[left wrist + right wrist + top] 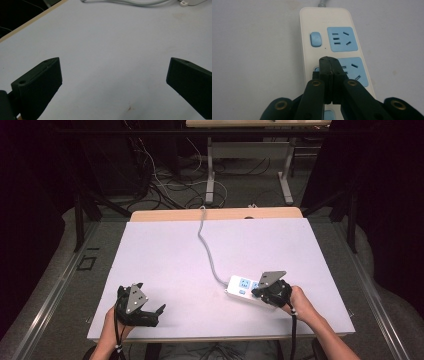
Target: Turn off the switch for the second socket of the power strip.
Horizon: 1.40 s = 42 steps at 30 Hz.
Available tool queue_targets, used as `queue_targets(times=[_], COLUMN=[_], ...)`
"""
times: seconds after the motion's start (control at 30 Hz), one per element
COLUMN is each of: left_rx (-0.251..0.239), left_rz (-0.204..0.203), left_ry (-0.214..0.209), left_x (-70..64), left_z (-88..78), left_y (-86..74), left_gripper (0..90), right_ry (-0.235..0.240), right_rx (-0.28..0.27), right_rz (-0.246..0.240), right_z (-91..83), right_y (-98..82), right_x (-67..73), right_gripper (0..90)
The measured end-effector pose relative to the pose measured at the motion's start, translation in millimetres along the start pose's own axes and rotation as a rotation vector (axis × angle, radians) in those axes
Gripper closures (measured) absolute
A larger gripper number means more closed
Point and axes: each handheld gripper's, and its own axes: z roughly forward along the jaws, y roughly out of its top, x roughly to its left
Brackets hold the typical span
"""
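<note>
The white power strip (246, 290) lies at the lower right of the table (165, 255) in the high view, its grey cable (206, 242) running up toward the far edge. The right gripper (329, 65), jaws pressed together with nothing between them, has its tips over the strip's second blue switch (317, 69), beside a blue socket (354, 71). The left gripper (150, 312) sits at lower left, jaws wide and empty.
</note>
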Motion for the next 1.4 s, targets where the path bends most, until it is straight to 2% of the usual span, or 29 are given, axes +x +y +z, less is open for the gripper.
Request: queue_targets(times=[0.07, 0.1, 0.33, 0.53, 0.87, 1.0, 1.4], left_rx=[0.000, 0.001, -0.001, 0.005, 0.000, 0.002, 0.007], left_rz=[0.000, 0.001, -0.001, 0.000, 0.001, 0.002, 0.008], left_ry=[0.000, 0.000, 0.000, -0.002, 0.000, -0.001, -0.002], left_x=[0.0, -0.1, 0.1, 0.3, 0.0, -0.1, 0.1], left_z=[0.1, 0.1, 0.0, 0.7, 0.0, 0.1, -0.3], left_y=[0.0, 0.0, 0.0, 0.0, 0.1, 0.2, 0.1], left_gripper=[0.0, 0.0, 0.0, 0.0, 0.0, 0.0, 0.0], right_ry=[-0.025, -0.021, -0.029, -0.007, -0.002, 0.021, 0.013], right_rx=[0.004, 0.007, 0.011, 0.012, 0.012, 0.008, 0.005], right_rz=[-0.002, -0.017, -0.030, -0.007, 0.010, 0.026, 0.030], right_z=[0.3, 0.3, 0.2, 0.0, -0.1, -0.3, -0.4], right_y=[0.8, 0.7, 0.3, 0.5, 0.8, 0.0, -0.4], right_x=[2.4, 2.6, 4.9, 3.1, 1.8, -0.9, -1.1], right_gripper=[90.0, 90.0, 90.0, 90.0, 90.0, 90.0, 90.0])
